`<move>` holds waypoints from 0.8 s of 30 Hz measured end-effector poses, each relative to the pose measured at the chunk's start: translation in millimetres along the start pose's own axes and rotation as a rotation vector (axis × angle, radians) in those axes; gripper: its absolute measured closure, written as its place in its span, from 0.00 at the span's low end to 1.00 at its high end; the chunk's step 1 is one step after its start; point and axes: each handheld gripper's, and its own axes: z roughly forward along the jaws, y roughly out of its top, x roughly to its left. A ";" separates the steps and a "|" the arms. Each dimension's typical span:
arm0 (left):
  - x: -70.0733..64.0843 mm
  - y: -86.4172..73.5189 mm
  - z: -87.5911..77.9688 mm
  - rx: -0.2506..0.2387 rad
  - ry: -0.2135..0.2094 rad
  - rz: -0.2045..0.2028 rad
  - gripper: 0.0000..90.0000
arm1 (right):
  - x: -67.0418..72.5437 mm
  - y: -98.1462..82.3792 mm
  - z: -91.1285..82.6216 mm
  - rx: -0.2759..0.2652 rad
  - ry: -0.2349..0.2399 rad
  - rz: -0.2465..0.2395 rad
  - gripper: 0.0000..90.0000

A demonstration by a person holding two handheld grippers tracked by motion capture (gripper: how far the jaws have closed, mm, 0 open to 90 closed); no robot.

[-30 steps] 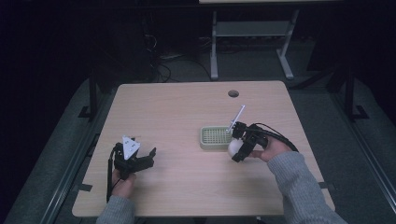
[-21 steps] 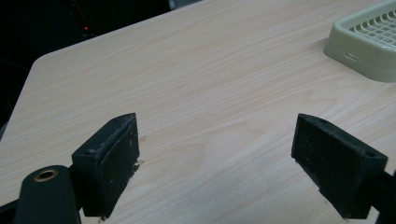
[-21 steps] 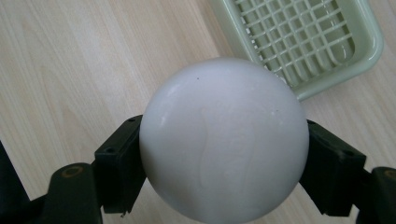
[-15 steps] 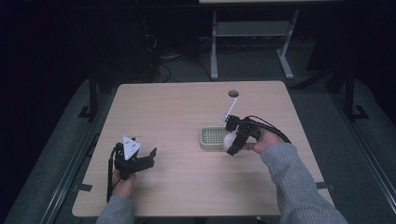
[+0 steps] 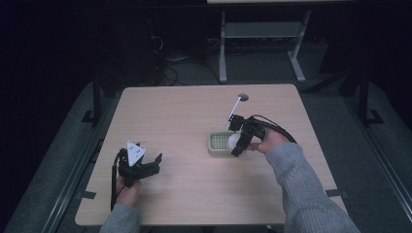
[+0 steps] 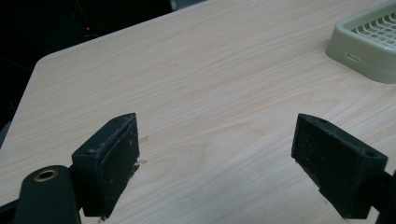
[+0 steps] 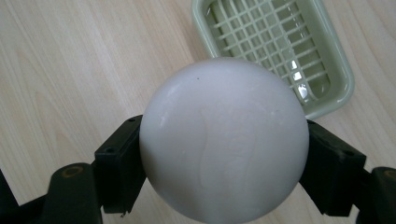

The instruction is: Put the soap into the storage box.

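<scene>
While the white ball (image 7: 224, 140) sits pinched between the two black jaws of my right gripper (image 5: 241, 139), I see it held above the table, over the near right edge of the pale green slatted soap dish (image 7: 275, 51). The dish rests flat on the light wooden table (image 5: 194, 111), right of centre. Well apart, near the front left corner, my left gripper (image 5: 145, 167) rests low with its jaws spread wide over bare wood.
</scene>
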 end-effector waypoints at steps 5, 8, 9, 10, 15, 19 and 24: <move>-1.2 0.1 0.5 0.000 -0.002 0.001 0.16 | -2.3 4.0 1.9 0.014 -0.001 0.000 0.26; -1.4 0.2 0.6 -0.002 -0.002 0.003 0.16 | -4.0 6.6 2.4 0.018 0.000 -0.001 0.26; -1.4 0.2 0.6 -0.002 -0.002 0.003 0.16 | -4.0 6.6 2.4 0.018 0.000 -0.001 0.26; -1.3 0.4 0.2 0.001 -0.003 0.002 0.16 | -5.2 9.0 3.0 0.022 0.000 -0.003 0.26; -1.1 0.3 0.2 0.000 -0.003 0.001 0.16 | -6.7 12.9 3.8 0.025 -0.004 -0.002 0.26; -1.2 0.3 0.3 0.001 -0.004 0.000 0.16 | -10.2 16.2 5.4 0.018 0.001 0.001 0.26; -1.3 0.2 0.5 0.000 -0.004 0.000 0.16 | -13.6 20.6 11.2 0.031 0.002 0.000 0.26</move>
